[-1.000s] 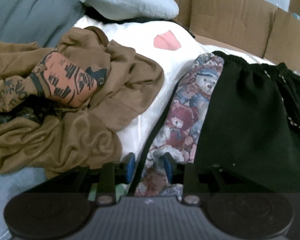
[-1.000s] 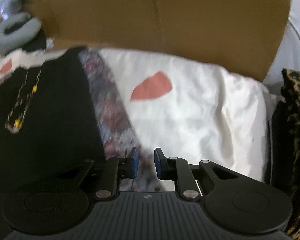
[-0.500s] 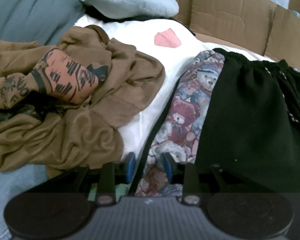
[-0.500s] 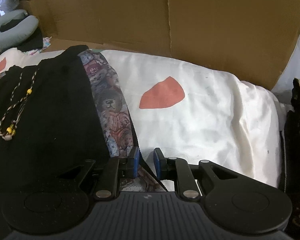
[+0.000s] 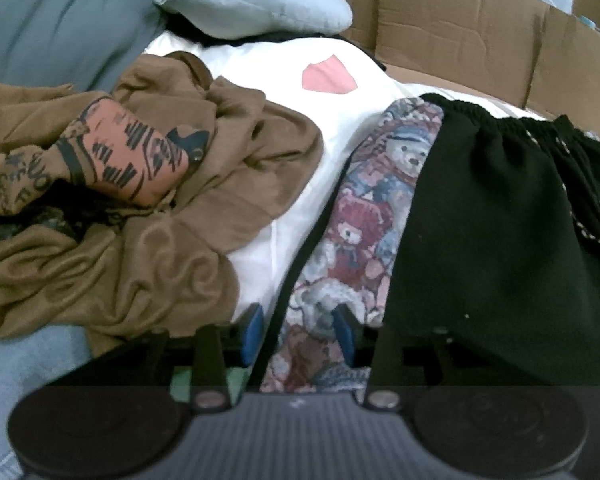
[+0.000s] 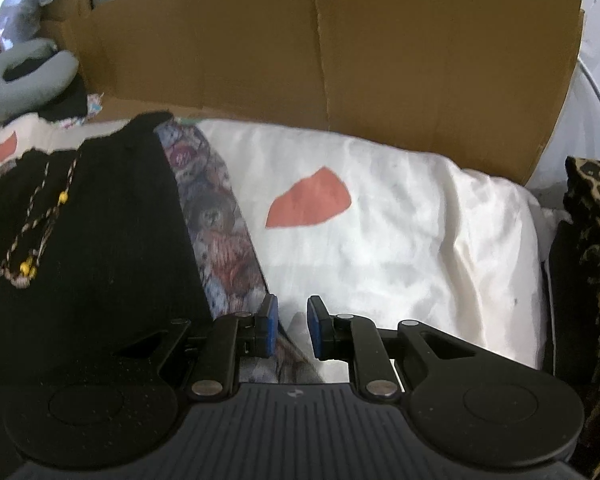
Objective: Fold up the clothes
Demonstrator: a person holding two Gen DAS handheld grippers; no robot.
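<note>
Cardboard walls [image 6: 260, 52] back the white sheet [image 6: 400, 232] where our black trousers with teddy-bear side panels [image 5: 480, 232] lie flat, and both grippers, left [image 5: 298, 334] and right [image 6: 288, 326], have widened slightly astride the panel edges, so we judge the fold is just being gripped.

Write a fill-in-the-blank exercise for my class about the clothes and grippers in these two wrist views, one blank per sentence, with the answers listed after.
1. The black garment lies on fabric printed with teddy ____.
2. The white sheet bears a patch coloured ____.
3. The cord with yellow beads lies on the ____ garment.
4. The left gripper and the right gripper both have their jaws ____.

Answers: bears; red; black; open
</note>
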